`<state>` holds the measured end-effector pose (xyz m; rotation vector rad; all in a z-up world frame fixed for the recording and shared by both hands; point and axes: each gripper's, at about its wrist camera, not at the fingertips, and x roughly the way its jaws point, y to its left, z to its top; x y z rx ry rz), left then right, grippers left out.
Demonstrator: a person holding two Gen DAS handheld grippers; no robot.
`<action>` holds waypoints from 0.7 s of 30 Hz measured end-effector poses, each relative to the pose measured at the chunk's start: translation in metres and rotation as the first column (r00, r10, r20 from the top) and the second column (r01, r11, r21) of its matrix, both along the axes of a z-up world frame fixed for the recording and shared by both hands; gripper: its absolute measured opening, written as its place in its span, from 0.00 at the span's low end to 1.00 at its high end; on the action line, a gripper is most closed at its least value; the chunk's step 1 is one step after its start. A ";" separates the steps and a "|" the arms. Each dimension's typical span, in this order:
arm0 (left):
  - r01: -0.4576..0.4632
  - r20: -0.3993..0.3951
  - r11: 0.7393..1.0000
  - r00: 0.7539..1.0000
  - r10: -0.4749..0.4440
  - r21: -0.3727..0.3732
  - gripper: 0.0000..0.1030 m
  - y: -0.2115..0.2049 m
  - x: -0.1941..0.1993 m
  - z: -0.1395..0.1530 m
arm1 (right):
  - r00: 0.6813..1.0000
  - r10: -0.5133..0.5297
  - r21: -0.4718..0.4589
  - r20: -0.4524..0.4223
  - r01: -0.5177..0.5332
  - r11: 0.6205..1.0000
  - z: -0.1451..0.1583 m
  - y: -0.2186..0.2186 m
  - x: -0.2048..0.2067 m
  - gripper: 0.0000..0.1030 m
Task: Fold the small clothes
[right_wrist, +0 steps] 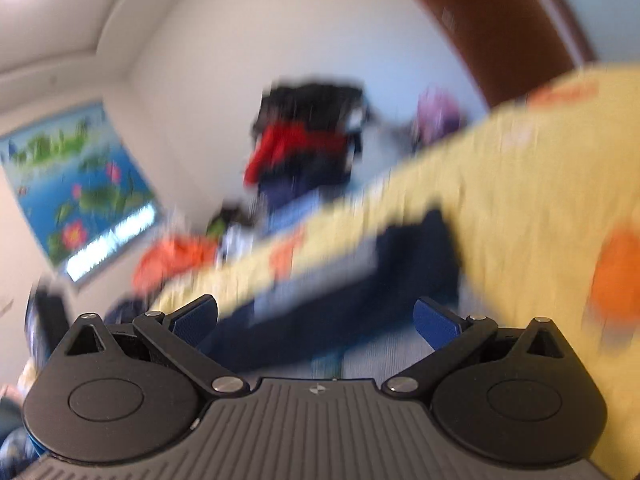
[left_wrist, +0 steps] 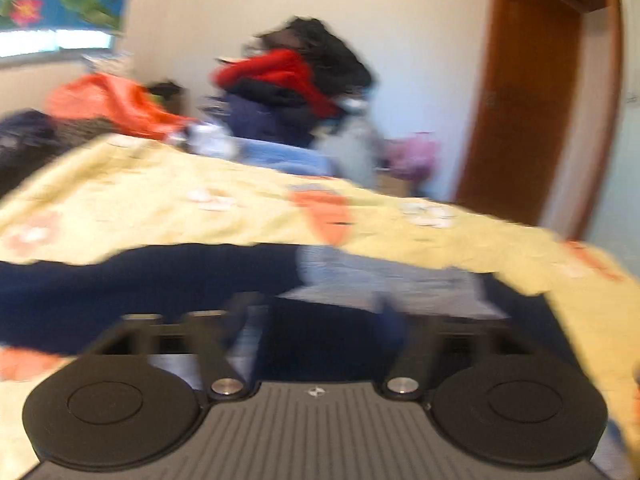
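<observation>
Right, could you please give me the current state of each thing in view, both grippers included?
Left gripper: open, nothing between its blurred fingers.
Right gripper: open, holding nothing.
Navy garment: lying on the yellow bedspread; how far it is folded cannot be told.
Clothes pile: heaped, unfolded.
Wooden door: whether shut cannot be told.
</observation>
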<state>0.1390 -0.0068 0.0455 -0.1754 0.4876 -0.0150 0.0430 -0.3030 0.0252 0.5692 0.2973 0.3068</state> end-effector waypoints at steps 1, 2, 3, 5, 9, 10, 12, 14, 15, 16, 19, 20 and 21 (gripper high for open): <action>0.015 -0.018 1.000 1.000 -0.016 -0.020 0.91 -0.001 0.006 -0.004 | 1.000 -0.012 -0.007 0.010 0.012 1.000 0.008 -0.002 0.012 0.99; 0.023 -0.049 0.999 0.998 -0.025 -0.041 0.91 -0.001 0.015 -0.009 | 1.000 -0.012 -0.034 -0.010 0.011 0.999 0.014 0.000 0.031 1.00; 0.035 -0.096 0.997 0.994 -0.042 -0.072 0.91 0.001 0.026 -0.016 | 0.998 -0.005 -0.069 -0.062 0.000 0.998 0.016 0.004 0.054 1.00; 0.028 -0.199 0.991 0.979 -0.054 -0.129 0.91 0.006 0.044 -0.033 | 0.987 0.024 -0.071 -0.161 -0.036 0.997 0.008 0.010 0.099 1.00; 0.081 -0.186 0.996 0.979 -0.086 -0.034 0.96 0.000 0.044 -0.045 | 0.956 -0.043 -0.175 -0.291 -0.009 0.984 -0.027 0.018 0.149 0.98; 0.088 -0.186 0.996 0.978 -0.092 -0.029 0.97 -0.001 0.044 -0.046 | 0.971 -0.048 -0.243 -0.235 -0.011 0.970 -0.030 0.024 0.144 0.99; 0.096 -0.182 0.994 0.978 -0.105 -0.059 1.00 0.004 0.047 -0.046 | 0.969 -0.052 -0.249 -0.242 -0.010 0.969 -0.032 0.025 0.143 0.99; 0.099 -0.184 0.994 0.977 -0.105 -0.044 1.00 0.001 0.050 -0.043 | 0.972 -0.047 -0.222 -0.232 -0.006 0.975 -0.035 0.020 0.142 0.99; 0.109 -0.189 0.994 0.976 -0.110 -0.015 1.00 0.000 0.047 -0.041 | 0.972 -0.049 -0.226 -0.230 -0.004 0.974 -0.036 0.020 0.143 0.99; 0.113 -0.192 0.993 0.976 -0.107 0.023 1.00 -0.002 0.042 -0.036 | 0.972 -0.054 -0.256 -0.231 -0.007 0.967 -0.035 0.024 0.143 0.99; 0.092 -0.118 0.992 0.990 -0.082 0.084 1.00 0.013 0.008 -0.019 | 0.967 -0.071 -0.345 -0.243 -0.017 0.938 -0.033 0.036 0.147 1.00; 0.081 -0.078 0.994 0.994 -0.075 0.075 1.00 0.027 -0.007 -0.012 | 0.966 -0.076 -0.360 -0.246 -0.018 0.933 -0.032 0.038 0.150 1.00; 0.058 -0.038 0.996 0.998 -0.055 0.062 1.00 0.044 -0.022 -0.005 | 0.966 -0.079 -0.370 -0.247 -0.019 0.929 -0.032 0.040 0.150 1.00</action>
